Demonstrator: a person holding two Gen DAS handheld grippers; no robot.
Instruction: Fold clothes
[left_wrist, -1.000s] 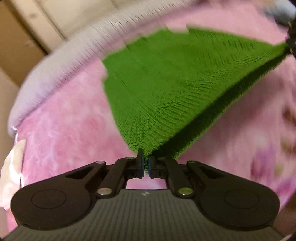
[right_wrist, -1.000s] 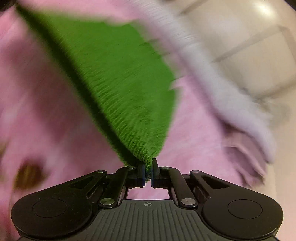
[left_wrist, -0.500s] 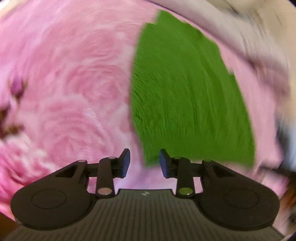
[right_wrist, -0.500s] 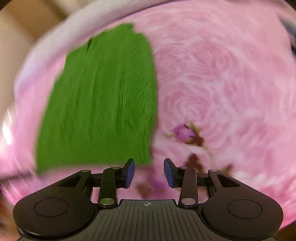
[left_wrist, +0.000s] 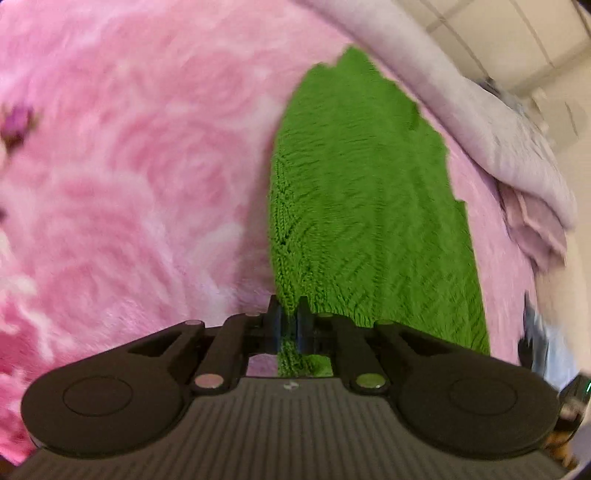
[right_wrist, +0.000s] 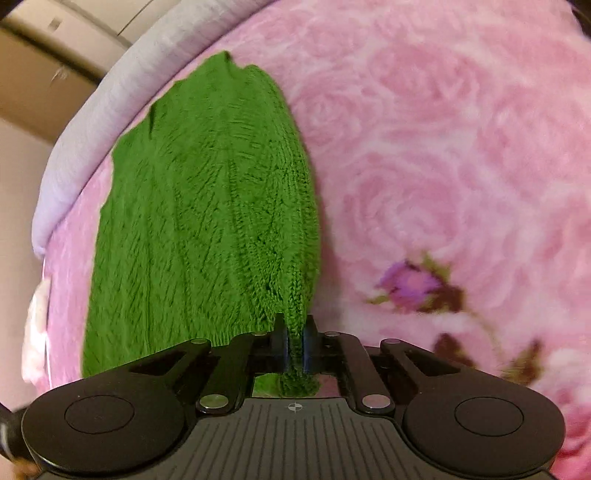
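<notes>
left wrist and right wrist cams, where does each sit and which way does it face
Left wrist: on the left gripper, looking down along its fingers at the green knit garment on the pink rose blanket.
Right wrist: on the right gripper, looking down its fingers at the same garment and blanket.
Shared: the garment, pinched by both grippers, and the blanket.

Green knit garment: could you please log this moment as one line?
task: fold clothes | left claw: just closed, shut on green knit garment | right claw: just closed, shut on its edge | surface: pink floral blanket
</notes>
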